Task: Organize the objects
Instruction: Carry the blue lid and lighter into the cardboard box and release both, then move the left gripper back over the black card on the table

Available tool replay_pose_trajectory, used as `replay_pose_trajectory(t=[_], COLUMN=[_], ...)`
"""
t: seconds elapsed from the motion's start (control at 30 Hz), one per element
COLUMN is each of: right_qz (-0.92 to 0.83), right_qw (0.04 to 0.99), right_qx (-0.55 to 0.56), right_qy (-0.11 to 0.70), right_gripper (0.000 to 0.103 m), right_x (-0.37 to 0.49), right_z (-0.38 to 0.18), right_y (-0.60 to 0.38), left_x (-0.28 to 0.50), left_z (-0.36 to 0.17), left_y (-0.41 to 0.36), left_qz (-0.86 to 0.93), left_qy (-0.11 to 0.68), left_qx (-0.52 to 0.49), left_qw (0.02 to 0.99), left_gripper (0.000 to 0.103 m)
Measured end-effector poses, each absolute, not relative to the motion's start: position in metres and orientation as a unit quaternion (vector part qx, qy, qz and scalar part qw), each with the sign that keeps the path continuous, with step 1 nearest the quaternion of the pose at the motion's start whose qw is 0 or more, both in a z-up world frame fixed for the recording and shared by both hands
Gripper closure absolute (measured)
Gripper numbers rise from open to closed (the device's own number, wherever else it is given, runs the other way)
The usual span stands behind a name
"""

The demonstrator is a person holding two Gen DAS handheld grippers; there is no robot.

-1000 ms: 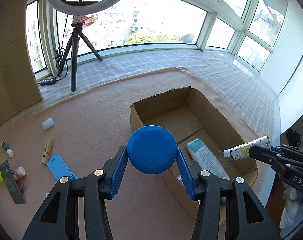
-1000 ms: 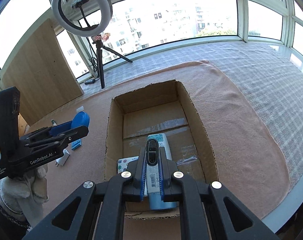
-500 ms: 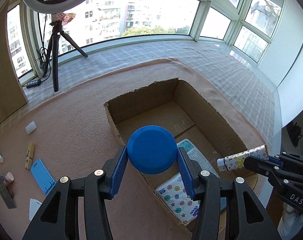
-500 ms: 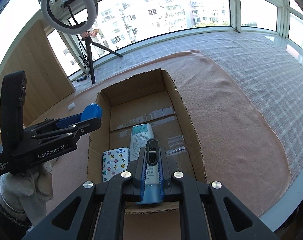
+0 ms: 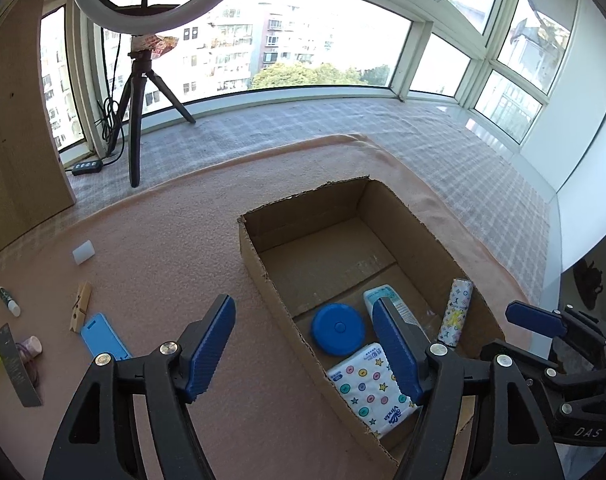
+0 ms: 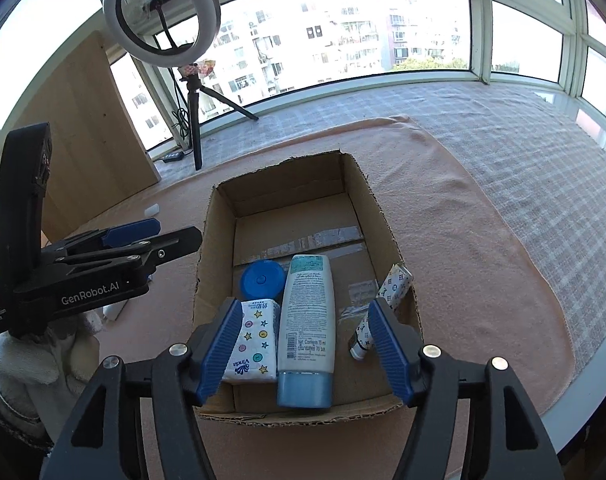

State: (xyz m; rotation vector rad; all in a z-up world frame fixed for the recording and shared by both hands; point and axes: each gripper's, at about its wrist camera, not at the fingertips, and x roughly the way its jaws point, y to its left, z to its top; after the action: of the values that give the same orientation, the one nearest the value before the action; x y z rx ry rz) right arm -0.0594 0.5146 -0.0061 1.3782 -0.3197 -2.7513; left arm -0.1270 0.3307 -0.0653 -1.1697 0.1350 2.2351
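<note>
While lying flat on floor of open brown cardboard box (image 5: 259,276), round blue plastic lid (image 5: 337,329) looks light, stiff, slick; best pinched across rim. Sits beside white lotion tube with blue cap (image 6: 307,320), patterned tissue pack (image 6: 253,340), small monogram tube (image 6: 383,308). Below and ahead of left gripper (image 5: 307,350), jaws spread wide, empty. Right gripper (image 6: 303,344) likewise agape, empty, over box's near end.

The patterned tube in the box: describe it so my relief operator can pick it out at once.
Find the open cardboard box on the pink cloth. Along its right wall lies the patterned tube, right of the big white lotion bottle. It alone is slim, white with small coloured symbols, unlike the round blue lid and tissue pack.
</note>
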Motion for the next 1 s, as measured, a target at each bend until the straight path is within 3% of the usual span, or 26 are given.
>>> replay_pose_trajectory(t=[0.37, 1.0], right_qz=[-0.887, -0.881], right_qw=[0.049, 0.099], right_qx=[0.446, 0.454], right_qy=[-0.108, -0.087], right_gripper=[0.041, 0.041], right_x=[-0.062, -0.062], right_z=[-0.002, -0.009], right_y=[0.485, 0.395], left_x=[-0.128, -0.144], left_z=[-0.070, -0.101], left_y=[0.256, 0.056], left_qz=[0.855, 0.866], left_qy=[0.034, -0.031], left_qx=[-0.451, -0.490], left_qw=[0.252, 0.096], left_gripper=[0.029, 0.029])
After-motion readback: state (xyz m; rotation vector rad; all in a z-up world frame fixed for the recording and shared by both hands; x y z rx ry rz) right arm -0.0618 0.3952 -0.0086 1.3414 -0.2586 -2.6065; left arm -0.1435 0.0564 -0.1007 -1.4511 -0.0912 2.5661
